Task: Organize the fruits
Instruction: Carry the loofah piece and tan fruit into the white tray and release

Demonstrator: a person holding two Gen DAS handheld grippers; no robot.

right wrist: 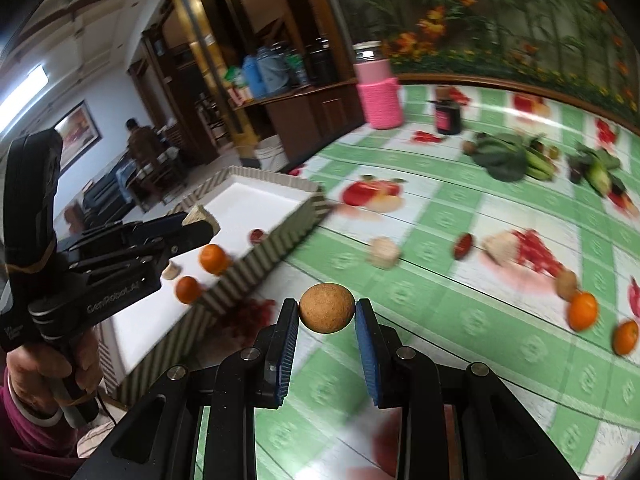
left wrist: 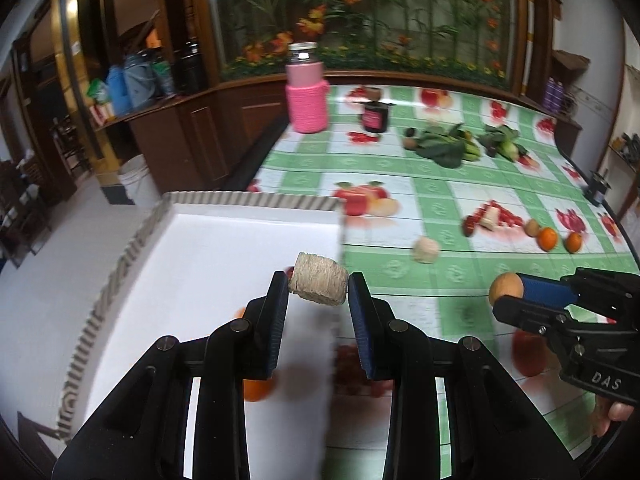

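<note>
My left gripper (left wrist: 318,286) is shut on a beige fibrous chunk (left wrist: 318,282) and holds it above the near right part of the white tray (left wrist: 224,240). It also shows in the right wrist view (right wrist: 200,222). My right gripper (right wrist: 327,314) is shut on a round brown fruit (right wrist: 327,308) above the tablecloth, right of the tray (right wrist: 256,200). Two oranges (right wrist: 214,258) and a small red fruit (right wrist: 257,235) lie in the tray. Two more oranges (right wrist: 583,311), a brown fruit (right wrist: 566,284), a red fruit (right wrist: 463,245) and pale chunks (right wrist: 383,253) lie on the table.
A pink-sleeved bottle (left wrist: 306,94) and a dark jar (left wrist: 376,116) stand at the table's far side. Leafy greens (left wrist: 444,146) lie far right. The tray sits at the table's left edge, with floor and a white bucket (left wrist: 138,178) beyond.
</note>
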